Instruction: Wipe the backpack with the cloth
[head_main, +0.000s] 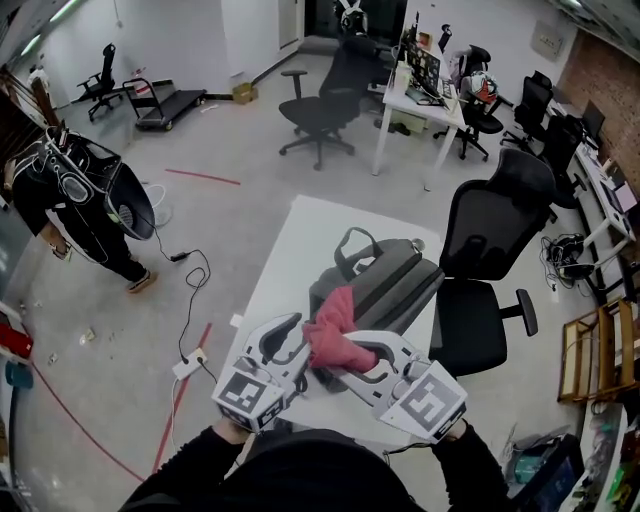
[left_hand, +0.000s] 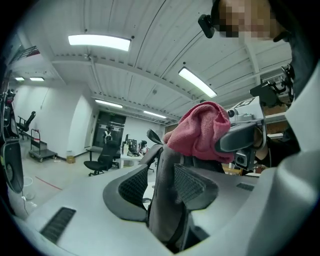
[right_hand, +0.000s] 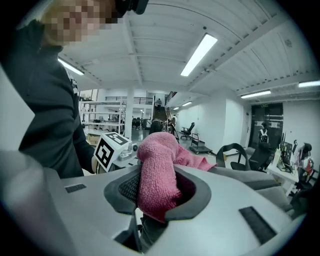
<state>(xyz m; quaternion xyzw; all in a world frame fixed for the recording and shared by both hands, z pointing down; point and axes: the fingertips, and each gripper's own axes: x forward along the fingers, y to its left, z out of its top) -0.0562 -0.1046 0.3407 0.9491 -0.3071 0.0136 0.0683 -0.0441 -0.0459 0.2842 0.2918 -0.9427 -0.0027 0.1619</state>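
L tool (left_hand: 162, 187) was clamped on grey backpack (head_main: 395, 280) fabric at its near end on the white counter (head_main: 300, 235), w/ R tool (right_hand: 157, 192) pinching pink cloth (head_main: 330, 325) against the pack.

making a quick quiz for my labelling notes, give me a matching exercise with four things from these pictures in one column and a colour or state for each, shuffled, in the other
Things:
1. cloth
2. backpack
3. left hand-held gripper
4. nearest office chair

Colour or state:
a. black, standing beside the table
b. grey, lying on the white table
c. pink, clamped in the right hand-held gripper
d. shut on a fold of grey backpack fabric

Pairs: 1-c, 2-b, 3-d, 4-a
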